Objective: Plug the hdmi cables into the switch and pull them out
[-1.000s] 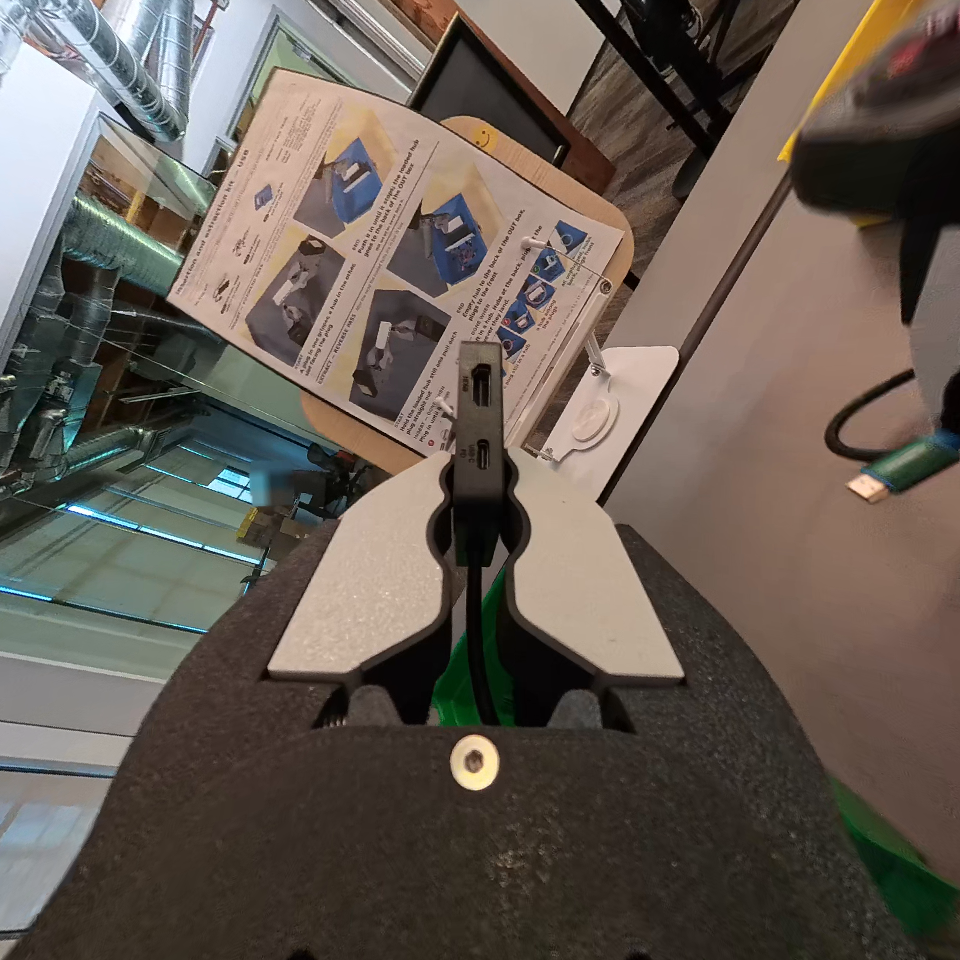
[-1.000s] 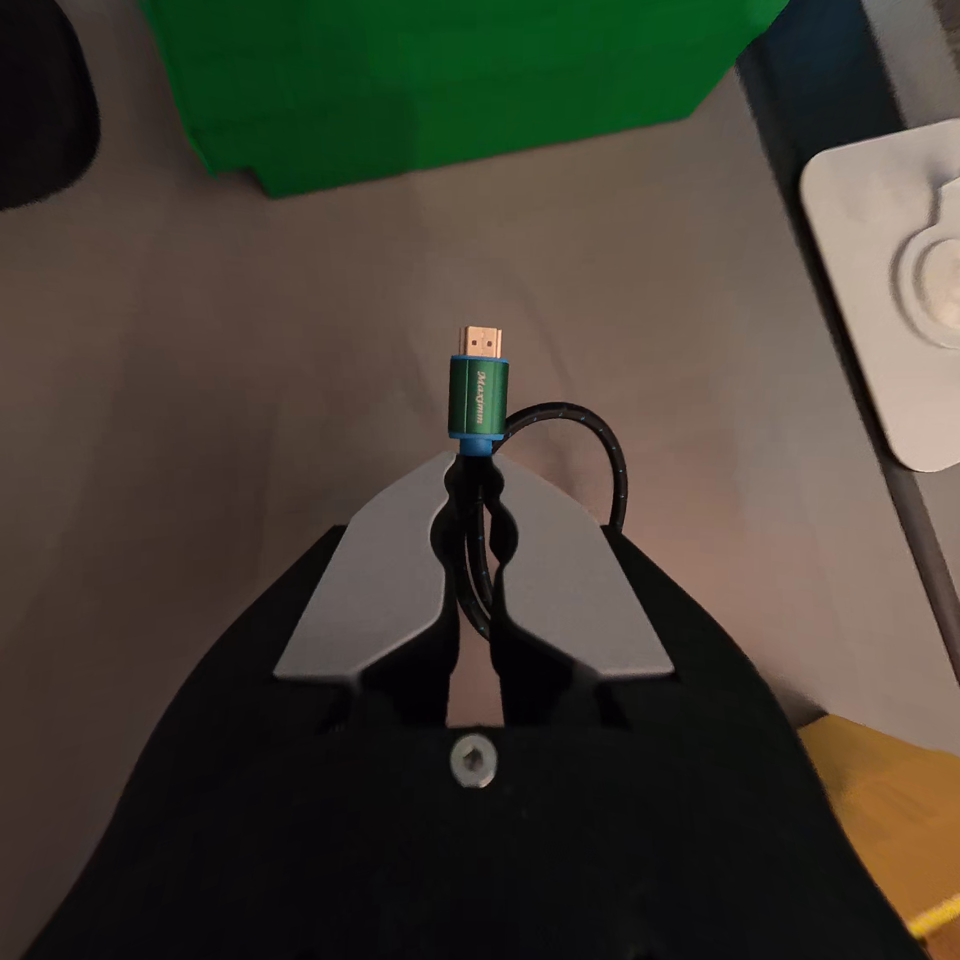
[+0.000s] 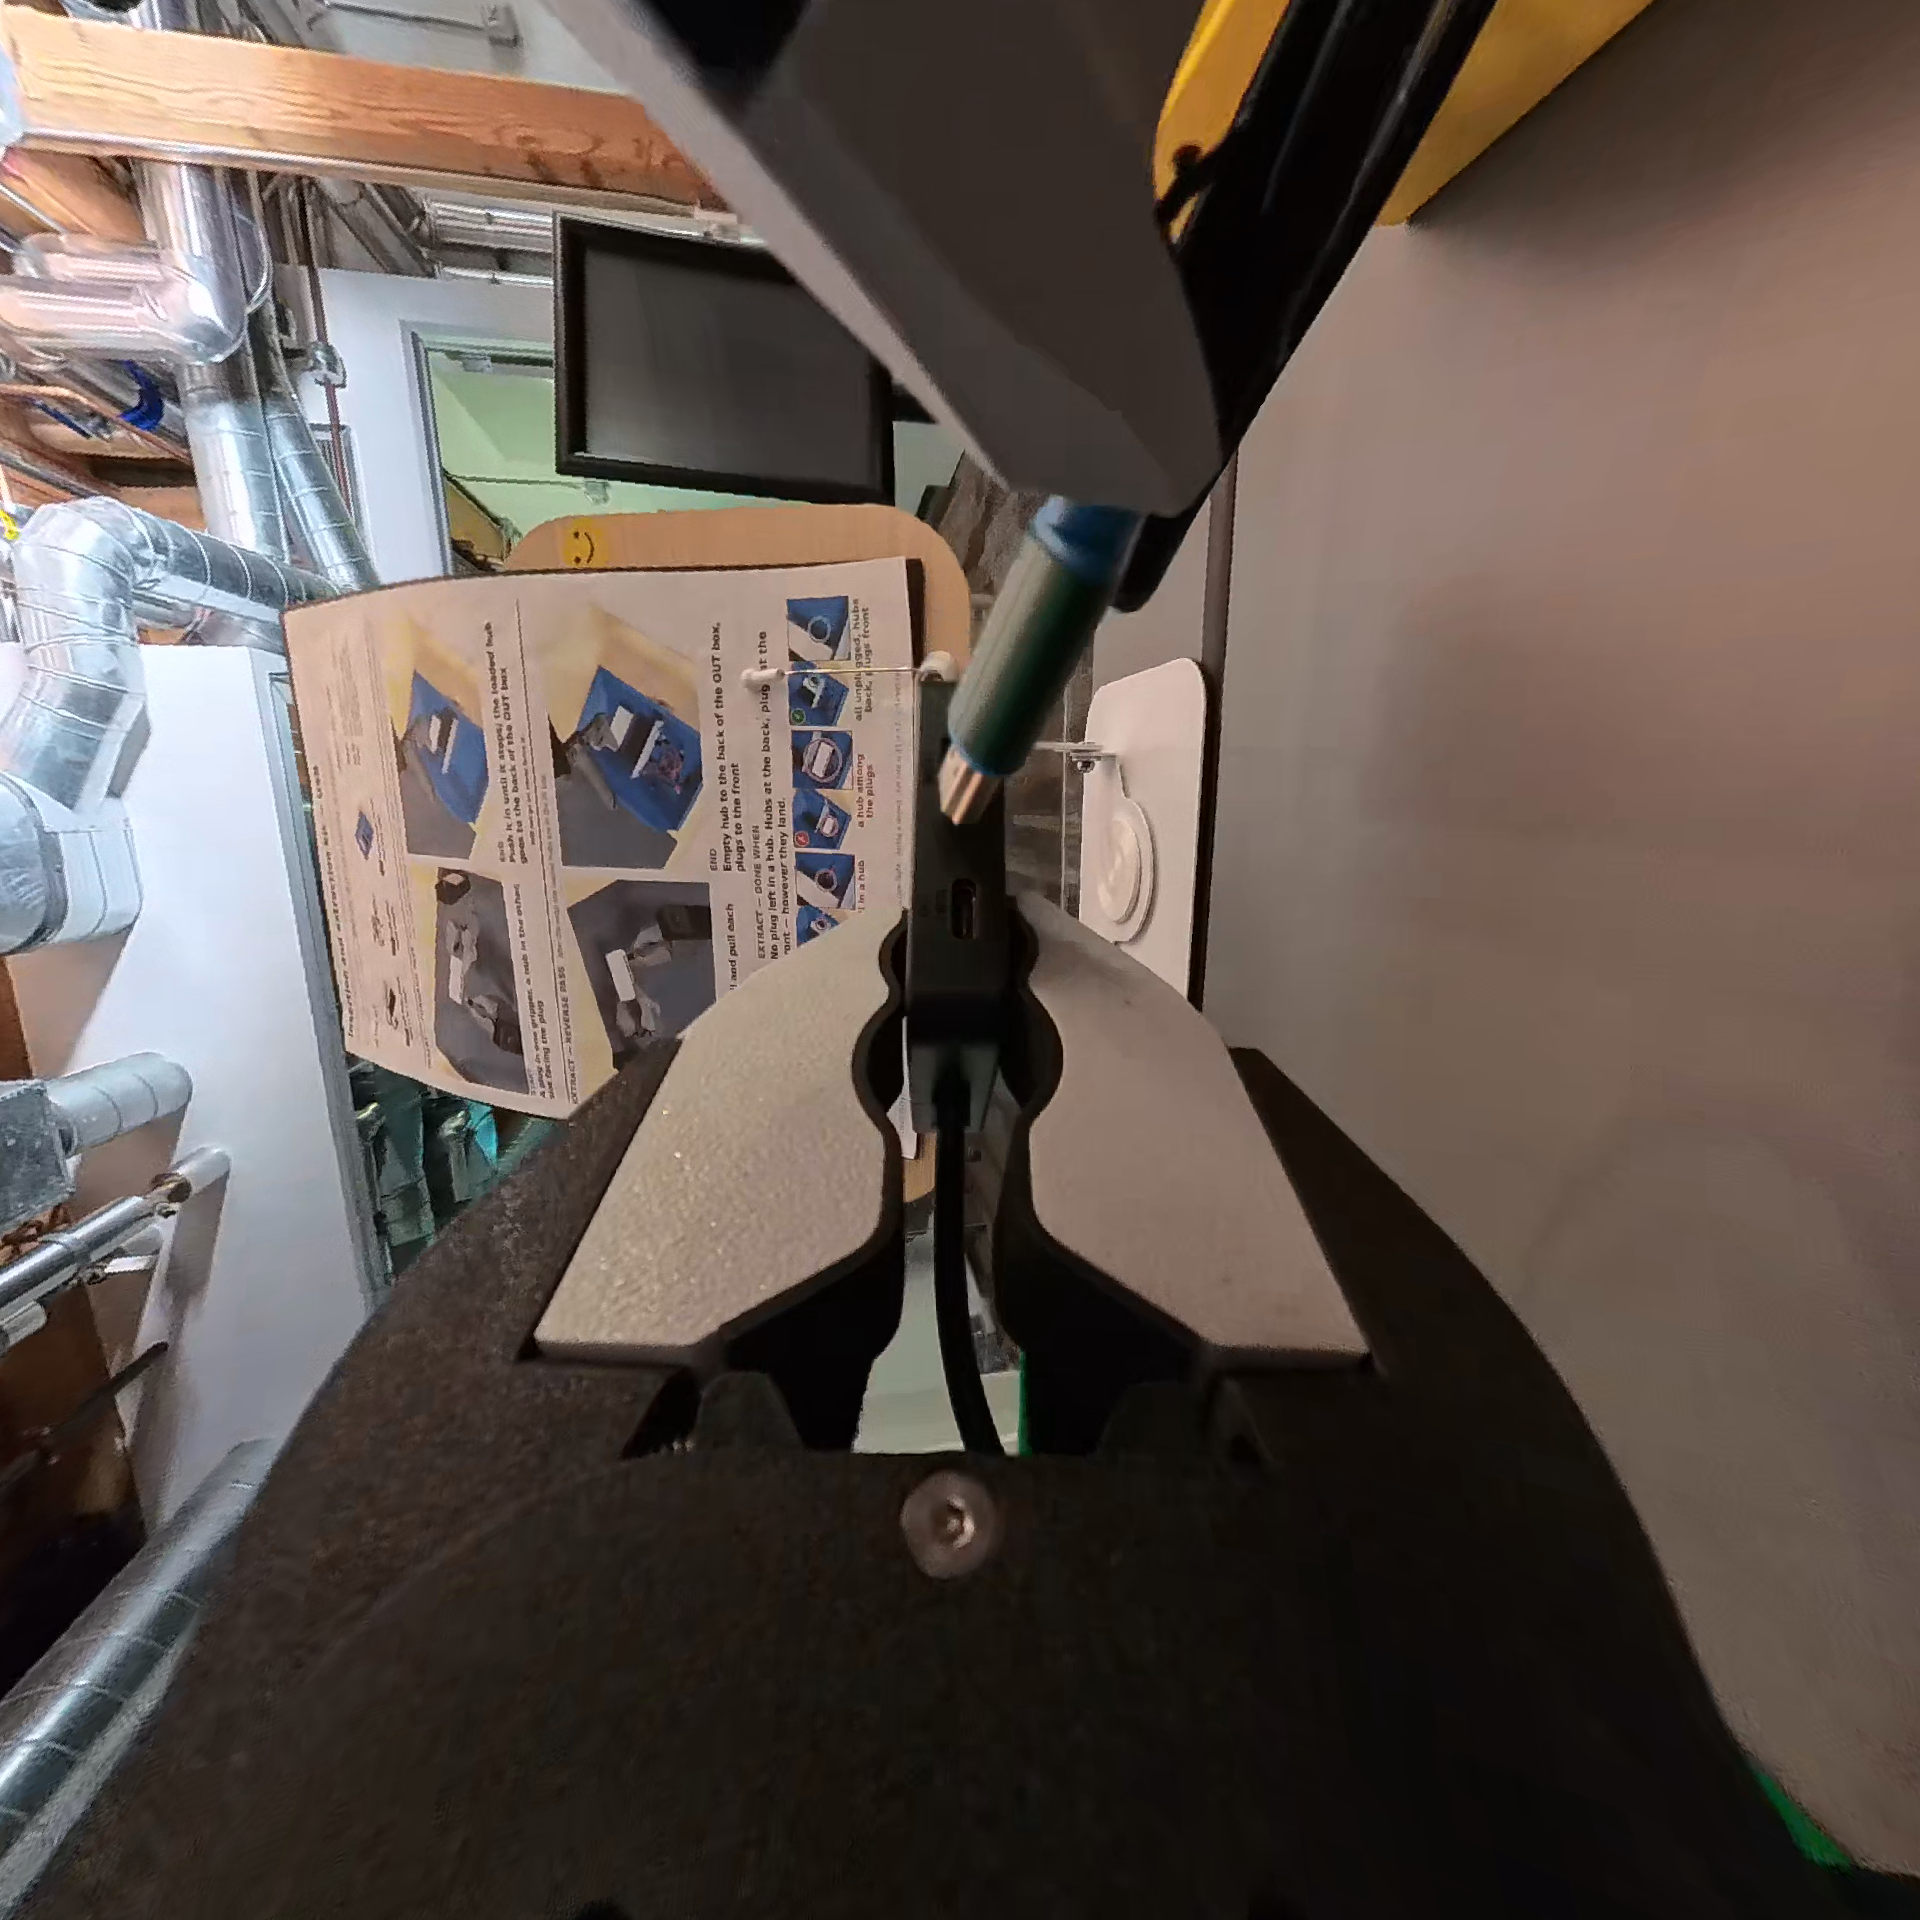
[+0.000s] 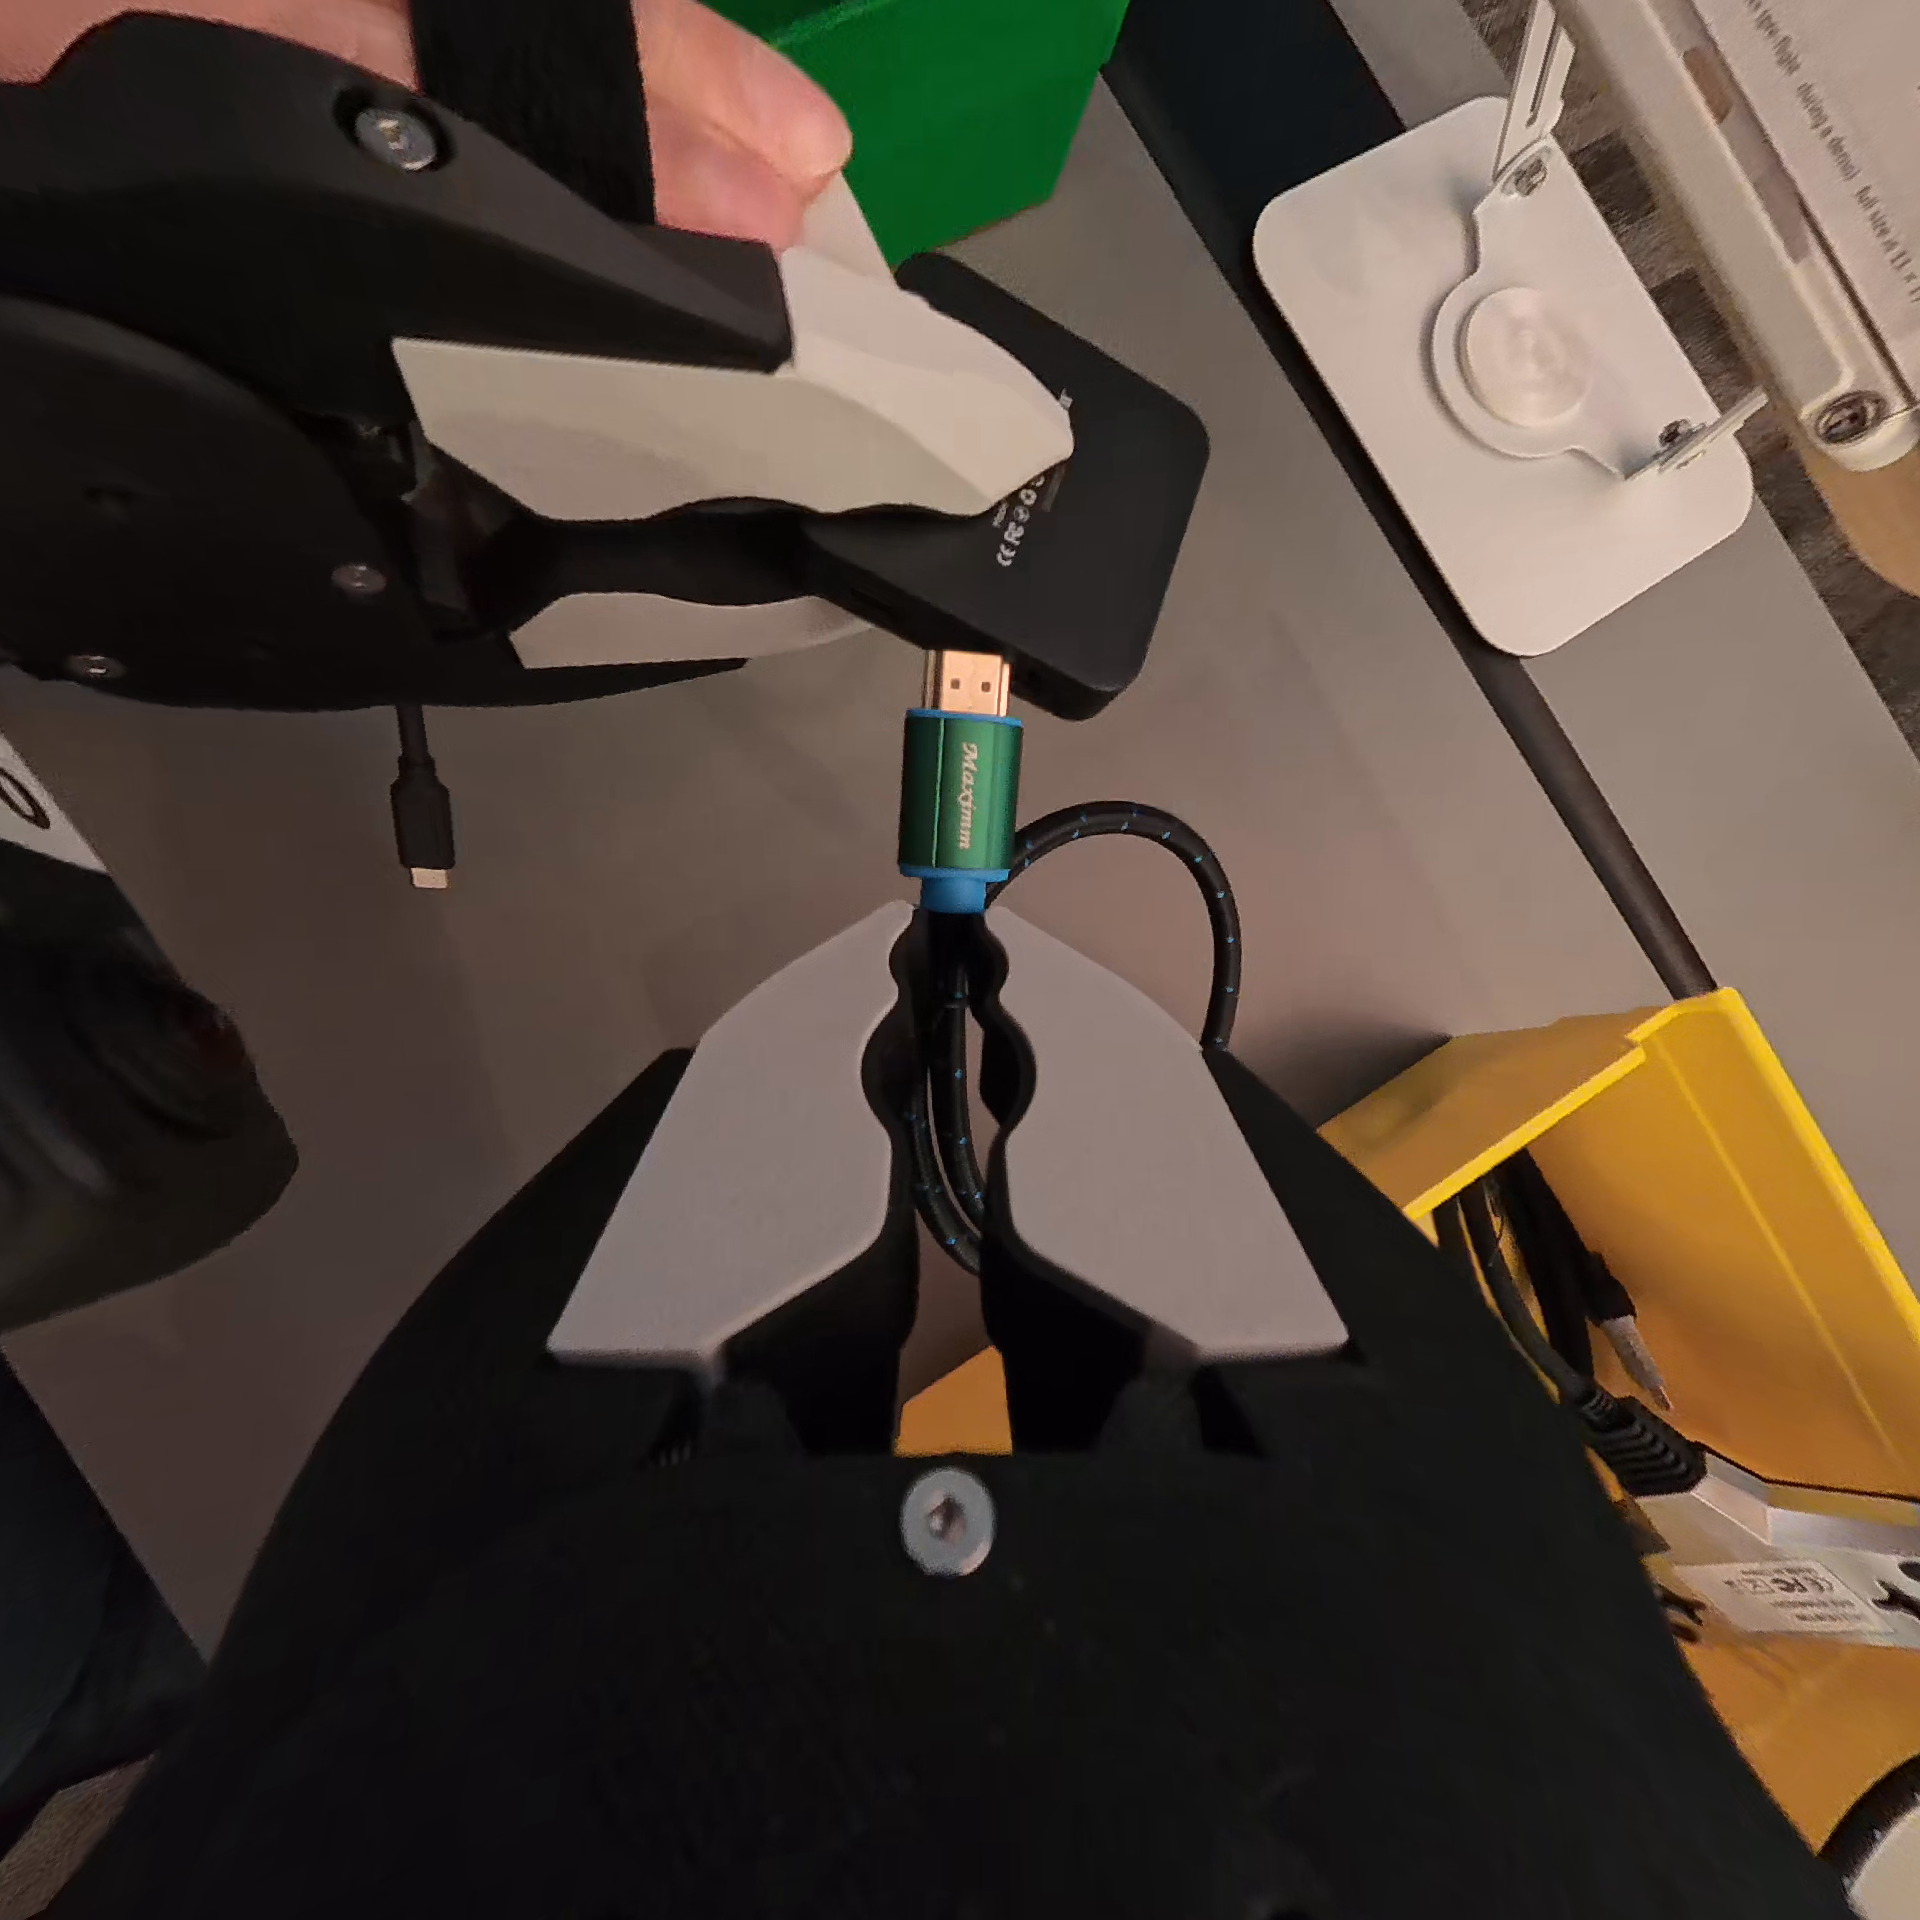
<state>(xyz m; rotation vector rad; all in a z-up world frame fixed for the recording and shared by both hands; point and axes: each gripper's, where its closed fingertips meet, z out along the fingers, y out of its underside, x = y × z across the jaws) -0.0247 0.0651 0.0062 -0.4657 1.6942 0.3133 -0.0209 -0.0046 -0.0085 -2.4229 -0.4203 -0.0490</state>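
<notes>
My left gripper (image 3: 956, 925) is shut on a flat black switch (image 3: 954, 935), held edge-on above the grey table. In the right wrist view the switch (image 4: 1081, 488) sticks out of the left gripper (image 4: 935, 457), with its short black lead (image 4: 421, 821) hanging below. My right gripper (image 4: 948, 925) is shut on the black braided cable (image 4: 1195, 894) just behind a green HDMI plug (image 4: 958, 800). The plug's gold tip touches the switch's lower edge. In the left wrist view the plug (image 3: 1023, 665) comes down from the upper right onto the switch's top.
A yellow bin (image 4: 1662, 1195) with cables lies at the right. A green bin (image 4: 935, 114) stands at the far side. A white stand base (image 4: 1486, 374) holds an instruction sheet (image 3: 623, 821) at the grey table's (image 4: 675, 935) edge. A person's hand (image 4: 717, 114) grips the left gripper. Some 8 centimetres of space lies between my two pairs of fingers.
Both grippers have come together: the green plug, far off at the right before, now meets the switch's edge. The left gripper has turned, and now shows in the right wrist view.
</notes>
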